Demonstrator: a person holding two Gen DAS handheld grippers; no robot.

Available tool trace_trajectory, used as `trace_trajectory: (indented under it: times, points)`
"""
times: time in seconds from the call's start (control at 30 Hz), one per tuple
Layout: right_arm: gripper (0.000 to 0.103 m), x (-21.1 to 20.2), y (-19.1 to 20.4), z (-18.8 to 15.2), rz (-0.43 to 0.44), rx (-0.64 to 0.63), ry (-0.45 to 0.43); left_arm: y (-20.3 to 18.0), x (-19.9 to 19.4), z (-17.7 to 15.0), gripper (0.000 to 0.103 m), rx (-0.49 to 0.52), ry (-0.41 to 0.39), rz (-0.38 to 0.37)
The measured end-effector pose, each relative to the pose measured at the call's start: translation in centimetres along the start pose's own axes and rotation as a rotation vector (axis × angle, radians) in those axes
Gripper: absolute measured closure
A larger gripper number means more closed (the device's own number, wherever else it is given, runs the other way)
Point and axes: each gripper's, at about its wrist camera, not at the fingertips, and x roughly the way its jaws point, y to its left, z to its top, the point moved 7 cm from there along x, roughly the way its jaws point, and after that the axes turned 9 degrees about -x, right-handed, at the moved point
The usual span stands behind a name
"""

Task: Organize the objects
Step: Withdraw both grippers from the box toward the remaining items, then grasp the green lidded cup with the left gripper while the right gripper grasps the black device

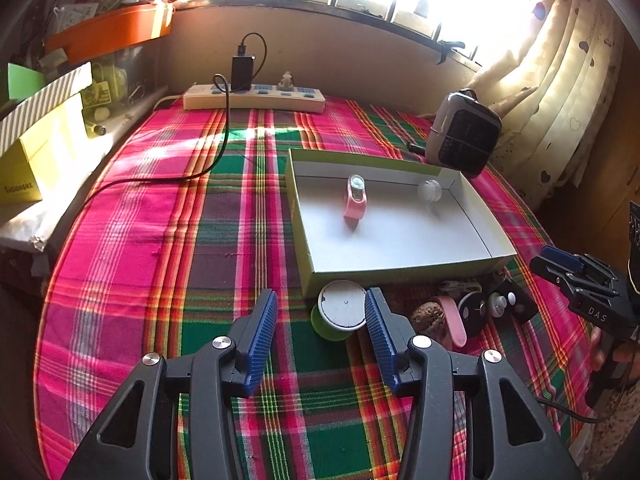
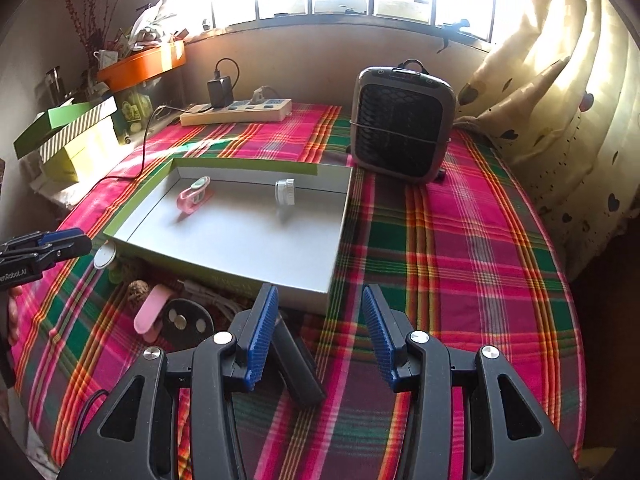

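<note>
The green spool [image 1: 340, 314] with its white cap lies just beyond my left gripper [image 1: 321, 314], whose jaws stand wide and empty, the spool roughly between the tips but untouched. I judge it light, rigid and prone to roll, so I'd take it across the round rim. My right gripper [image 2: 316, 312] is partly open, holding nothing; a dark bar [image 2: 298, 368] lies under it. Behind the spool sit a walnut [image 1: 430, 316] and a pink strip [image 1: 454, 318]. Farther off, the tray [image 1: 400, 272] already holds a pink clip [image 1: 355, 200] and a clear cap [image 1: 429, 191].
</note>
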Motion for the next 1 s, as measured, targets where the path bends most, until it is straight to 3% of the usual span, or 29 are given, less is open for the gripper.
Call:
trace_trajectory:
  times: [0.43,1.0]
  points:
    - [0.057,0.4,0.8,-3.2,0.044,-0.019,0.049,-0.8,0.5,-1.8,0.055,-0.01,0.039,-0.079]
    - [0.057,2.3,1.9,-4.6,0.075,-0.053,0.103,-0.8,3.5,-2.0,0.054,-0.018,0.093,-0.051]
